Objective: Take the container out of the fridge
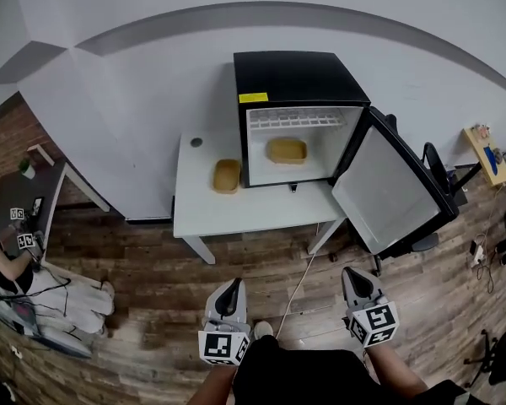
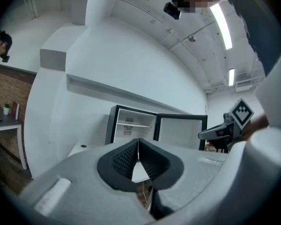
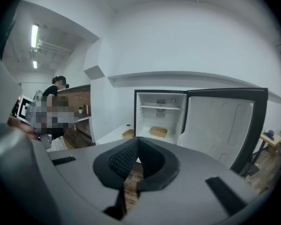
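- The tan container (image 1: 286, 150) sits on the floor of the black fridge (image 1: 299, 78), whose door (image 1: 388, 188) stands wide open; its contents cannot be made out.
- A second tan container (image 1: 226, 175) lies on the white table (image 1: 236, 213), just left of the fridge.
- A yellow label (image 1: 253, 97) on the fridge's top edge is too small to read.
- The left gripper (image 1: 232, 285) and right gripper (image 1: 355, 273) hang well short of the table, jaws pressed together on nothing.

Yellow label (image 1: 253, 97) on the fridge (image 1: 299, 76) (too small) is unreadable.
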The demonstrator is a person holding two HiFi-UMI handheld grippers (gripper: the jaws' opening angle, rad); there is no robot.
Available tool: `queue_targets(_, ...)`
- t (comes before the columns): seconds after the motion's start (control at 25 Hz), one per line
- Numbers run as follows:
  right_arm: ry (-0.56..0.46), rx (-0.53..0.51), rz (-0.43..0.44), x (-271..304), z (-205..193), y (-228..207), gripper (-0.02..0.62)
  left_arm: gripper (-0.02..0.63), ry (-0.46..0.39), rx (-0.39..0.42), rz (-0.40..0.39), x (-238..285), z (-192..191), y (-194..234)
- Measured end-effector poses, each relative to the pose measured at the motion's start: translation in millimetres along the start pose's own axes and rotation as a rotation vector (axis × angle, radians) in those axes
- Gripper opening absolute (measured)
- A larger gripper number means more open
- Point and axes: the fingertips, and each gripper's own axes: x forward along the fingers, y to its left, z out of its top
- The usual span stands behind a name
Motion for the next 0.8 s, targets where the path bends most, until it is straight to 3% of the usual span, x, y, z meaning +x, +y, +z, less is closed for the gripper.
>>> queue_targets(0.28,0.005,-0.011,-0.016,39.8,14.2,13.3,-0.005,0.017,0.016,-0.031,-0.066,30.1,-10.1,24.5)
queue_targets(0.6,0.039,-0.017,0.032,77.7,8.2,23.8,-0.005,0.017,0.053,-0.091,-0.055,41.1,-29.3,29.2)
queue_targets(0.8,-0.001,-0.012,0.067,100.3,17.6,15.9,-0.005,0.017,0.065,-0.062,-0.082,66.3,-26.9,18.0)
